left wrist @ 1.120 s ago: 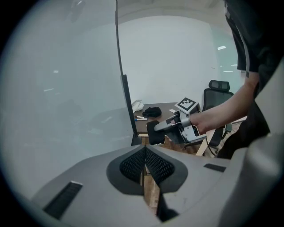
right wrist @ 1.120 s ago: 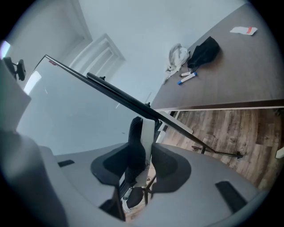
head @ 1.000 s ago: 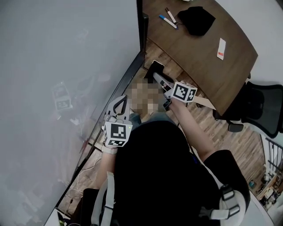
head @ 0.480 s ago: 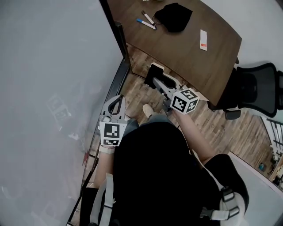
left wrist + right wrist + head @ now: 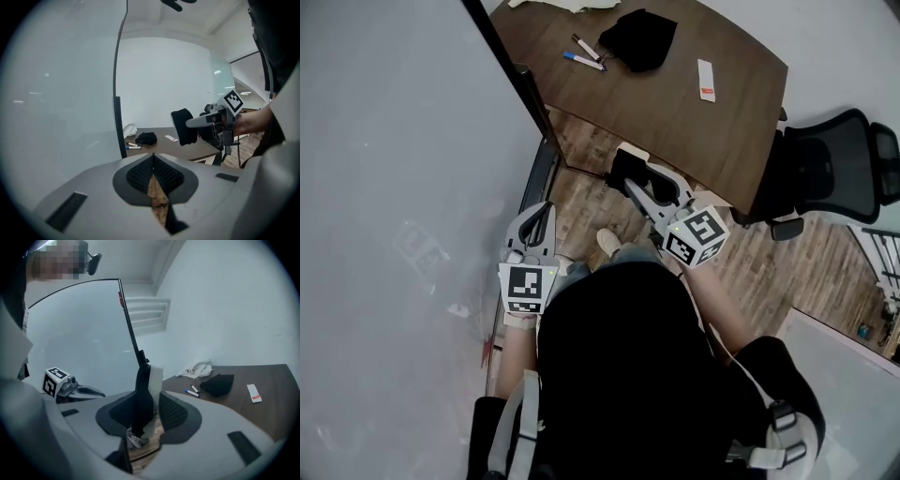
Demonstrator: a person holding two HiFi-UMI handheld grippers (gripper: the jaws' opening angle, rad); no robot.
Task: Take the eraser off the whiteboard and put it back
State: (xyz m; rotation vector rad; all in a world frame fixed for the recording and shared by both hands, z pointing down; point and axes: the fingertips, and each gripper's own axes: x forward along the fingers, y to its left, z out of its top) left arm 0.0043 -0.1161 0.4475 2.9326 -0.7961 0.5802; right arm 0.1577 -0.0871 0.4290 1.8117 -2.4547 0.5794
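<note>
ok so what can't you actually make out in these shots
- Right gripper view: the eraser, lower end hidden inside the right gripper.
- Head view: print on the white card on the table is too small to read.
- Head view: the white rag is cut off by the top edge.
- Head view: faint marks on the whiteboard, smears or reflections, cannot tell.

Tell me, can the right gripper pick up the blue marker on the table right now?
Probably not. The right gripper is shut on the eraser, so its jaws are full, and the blue marker lies far back on the table, well beyond them.
</note>
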